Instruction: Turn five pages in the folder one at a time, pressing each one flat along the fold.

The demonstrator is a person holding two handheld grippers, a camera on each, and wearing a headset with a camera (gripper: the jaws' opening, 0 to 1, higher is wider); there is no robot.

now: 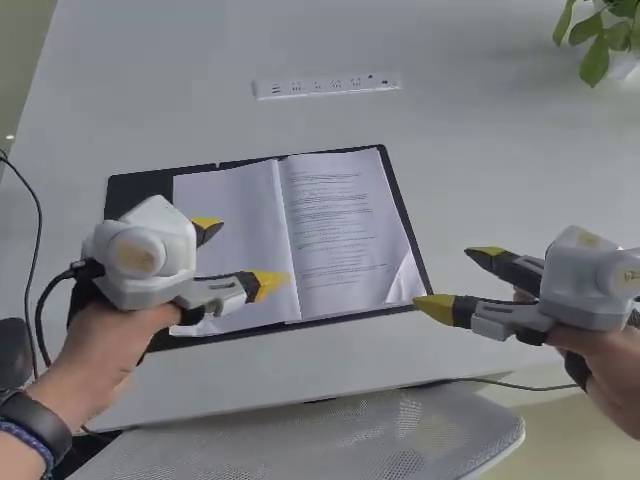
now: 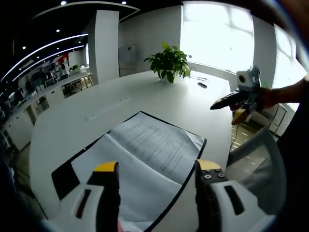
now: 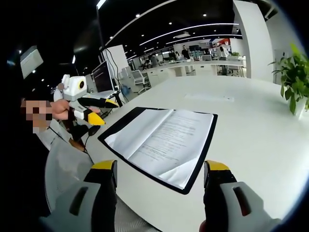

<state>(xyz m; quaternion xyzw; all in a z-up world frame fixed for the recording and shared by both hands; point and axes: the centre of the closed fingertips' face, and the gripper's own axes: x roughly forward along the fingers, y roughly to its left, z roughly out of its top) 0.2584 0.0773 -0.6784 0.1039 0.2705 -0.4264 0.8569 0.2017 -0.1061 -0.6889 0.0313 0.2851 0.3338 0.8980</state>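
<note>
A black folder (image 1: 135, 186) lies open on the white table, with a blank left page (image 1: 235, 230) and a printed right page (image 1: 340, 225). The right page's near corner (image 1: 405, 280) curls up a little. My left gripper (image 1: 240, 255) hovers open above the folder's left half, nothing between its yellow tips. My right gripper (image 1: 462, 280) hangs open just off the folder's near right corner, apart from the page. The folder (image 2: 145, 150) lies ahead of my left gripper (image 2: 157, 166) in the left gripper view. In the right gripper view the folder (image 3: 164, 140) lies beyond my right gripper (image 3: 159, 166).
A white power strip (image 1: 327, 86) lies on the table (image 1: 480, 150) beyond the folder. A potted plant (image 1: 600, 40) stands at the far right corner. A mesh chair back (image 1: 330, 440) sits at the near table edge. A black cable (image 1: 30, 230) runs along the left.
</note>
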